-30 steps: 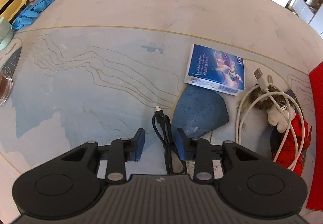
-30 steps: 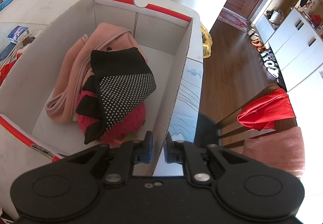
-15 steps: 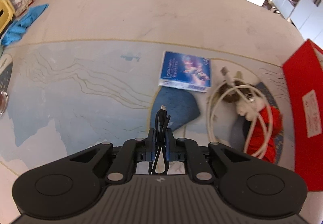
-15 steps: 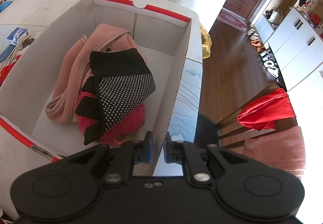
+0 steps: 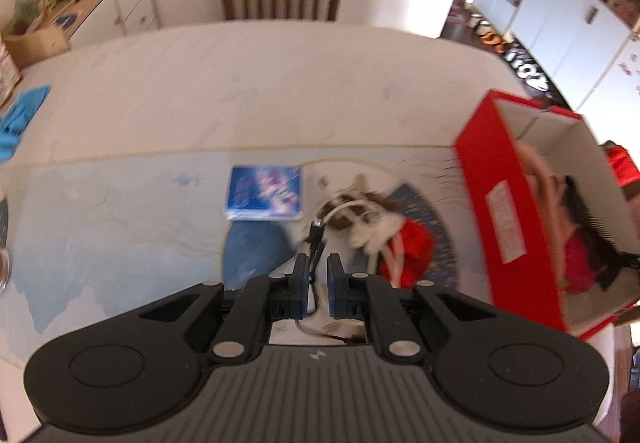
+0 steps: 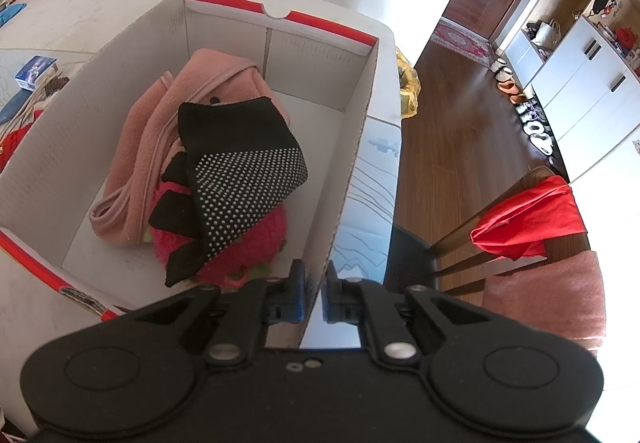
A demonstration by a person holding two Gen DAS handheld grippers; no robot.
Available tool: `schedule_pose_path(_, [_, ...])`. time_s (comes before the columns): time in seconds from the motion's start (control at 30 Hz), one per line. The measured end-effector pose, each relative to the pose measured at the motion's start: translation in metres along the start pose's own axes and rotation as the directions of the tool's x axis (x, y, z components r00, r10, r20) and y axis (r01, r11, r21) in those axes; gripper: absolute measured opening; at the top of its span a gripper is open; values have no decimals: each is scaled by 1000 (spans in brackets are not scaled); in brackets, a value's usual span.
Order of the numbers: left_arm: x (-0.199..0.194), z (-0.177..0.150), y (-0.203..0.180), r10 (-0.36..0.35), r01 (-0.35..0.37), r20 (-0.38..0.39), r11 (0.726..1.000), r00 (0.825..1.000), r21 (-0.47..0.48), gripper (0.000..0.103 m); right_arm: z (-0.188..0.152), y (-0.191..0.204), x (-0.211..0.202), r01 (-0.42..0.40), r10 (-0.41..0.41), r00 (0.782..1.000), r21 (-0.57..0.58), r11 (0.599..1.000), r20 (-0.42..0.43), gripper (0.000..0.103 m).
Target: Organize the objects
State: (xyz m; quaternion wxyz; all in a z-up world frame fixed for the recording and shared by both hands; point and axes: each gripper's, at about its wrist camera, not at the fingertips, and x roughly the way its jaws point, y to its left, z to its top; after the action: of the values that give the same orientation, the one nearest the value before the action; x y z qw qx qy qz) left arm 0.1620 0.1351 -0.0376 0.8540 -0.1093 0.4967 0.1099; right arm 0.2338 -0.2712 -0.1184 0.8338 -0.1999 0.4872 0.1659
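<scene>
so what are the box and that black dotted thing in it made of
The box looks like corrugated cardboard: white ribbed inner walls, glossy red outside. The black dotted piece seems knitted fabric with raised pale grip dots, probably rubbery; it drapes softly over the items beneath it.

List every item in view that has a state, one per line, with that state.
left gripper: shut on the black cable
right gripper: shut on the wall of the red box
red box: open, no lid, partly filled
pink cloth: crumpled in box
black dotted glove: draped on top
white cable: looped over doll
blue booklet: closed, flat
</scene>
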Motion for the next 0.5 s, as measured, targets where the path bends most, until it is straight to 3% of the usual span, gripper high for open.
schedule_pose_path(0.2, [-13, 13, -22, -38, 36, 29, 997, 999, 66, 7, 0, 0, 1, -2, 2, 1000, 5, 1000, 5, 7])
schedule_pose_path(0.5, [27, 4, -12, -17, 20, -49, 998, 999, 60, 8, -1, 0, 2, -5, 4, 1000, 7, 1000, 4, 7])
